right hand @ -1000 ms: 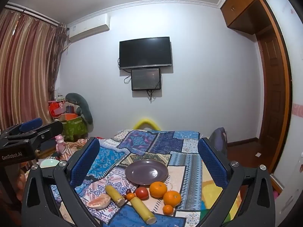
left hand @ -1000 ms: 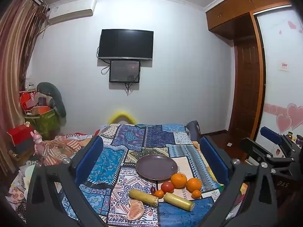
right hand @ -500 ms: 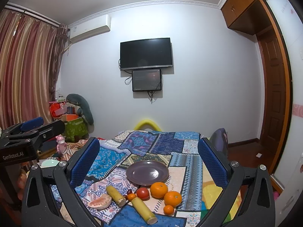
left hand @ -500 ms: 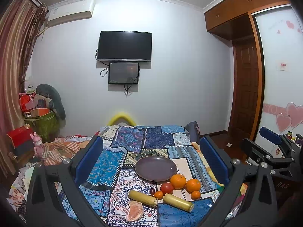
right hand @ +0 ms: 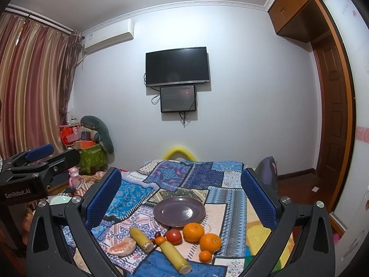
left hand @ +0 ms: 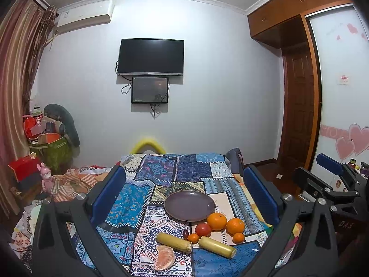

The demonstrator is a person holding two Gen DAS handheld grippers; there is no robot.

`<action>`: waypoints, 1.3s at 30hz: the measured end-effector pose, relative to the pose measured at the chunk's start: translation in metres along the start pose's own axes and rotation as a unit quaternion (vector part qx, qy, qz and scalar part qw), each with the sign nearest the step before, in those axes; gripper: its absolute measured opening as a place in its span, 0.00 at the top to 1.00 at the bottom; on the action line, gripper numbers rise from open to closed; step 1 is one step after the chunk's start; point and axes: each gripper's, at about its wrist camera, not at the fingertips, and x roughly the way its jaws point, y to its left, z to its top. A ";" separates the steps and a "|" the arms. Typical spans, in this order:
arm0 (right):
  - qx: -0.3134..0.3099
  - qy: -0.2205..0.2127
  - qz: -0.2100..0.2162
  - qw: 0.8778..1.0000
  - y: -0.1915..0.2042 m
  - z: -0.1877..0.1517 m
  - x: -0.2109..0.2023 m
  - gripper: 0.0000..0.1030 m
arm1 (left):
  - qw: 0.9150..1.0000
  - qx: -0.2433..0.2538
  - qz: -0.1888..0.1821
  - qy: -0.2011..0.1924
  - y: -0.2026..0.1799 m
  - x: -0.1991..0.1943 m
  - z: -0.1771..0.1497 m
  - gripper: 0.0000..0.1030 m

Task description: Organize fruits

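Note:
A purple plate (left hand: 189, 205) (right hand: 179, 211) lies empty on a patchwork cloth. In front of it sit two large oranges (left hand: 216, 221) (right hand: 193, 231), a red tomato (left hand: 203, 229) (right hand: 174, 236), two small oranges (left hand: 238, 237), a dark grape (left hand: 185, 233), two yellow corn pieces (left hand: 174, 242) (right hand: 175, 257) and a peeled pomelo segment (left hand: 164, 257) (right hand: 121, 248). My left gripper (left hand: 184, 194) is open and empty, held above and short of the fruit. My right gripper (right hand: 181, 195) is open and empty too.
The patchwork cloth (left hand: 129, 205) covers a table that ends near a white wall with a TV (left hand: 151, 56). Boxes and toys (left hand: 46, 147) crowd the left. A wooden door (left hand: 297, 113) stands right. The other gripper shows at each view's edge (left hand: 332, 184) (right hand: 34, 170).
Both views have tilted down very slightly; the room shifts up a little. The fruit and plate have not moved. Both grippers stay open.

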 end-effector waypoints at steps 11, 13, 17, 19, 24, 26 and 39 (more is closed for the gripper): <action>0.001 -0.002 0.000 1.000 -0.001 0.001 -0.001 0.00 | 1.000 0.002 0.001 -0.001 0.000 0.000 0.000 0.00; 0.001 -0.002 0.000 1.000 -0.001 0.001 -0.001 0.00 | 1.000 0.002 0.001 -0.001 -0.001 0.000 0.000 0.00; 0.001 -0.003 0.001 1.000 -0.001 0.002 -0.002 0.00 | 1.000 0.003 0.000 -0.001 -0.001 0.000 -0.002 0.00; 0.001 -0.003 0.000 1.000 -0.001 0.001 -0.002 0.00 | 1.000 0.003 0.000 -0.001 -0.001 0.000 -0.002 0.00; 0.002 -0.004 0.000 1.000 -0.001 0.003 -0.003 0.00 | 1.000 0.002 0.000 -0.001 -0.001 0.000 -0.002 0.00; 0.002 -0.004 0.001 1.000 -0.001 0.002 -0.003 0.00 | 1.000 0.002 -0.001 -0.001 -0.002 0.000 -0.003 0.00; 0.003 -0.004 0.001 1.000 -0.001 0.004 -0.004 0.00 | 1.000 0.004 -0.003 0.003 -0.003 0.001 -0.003 0.00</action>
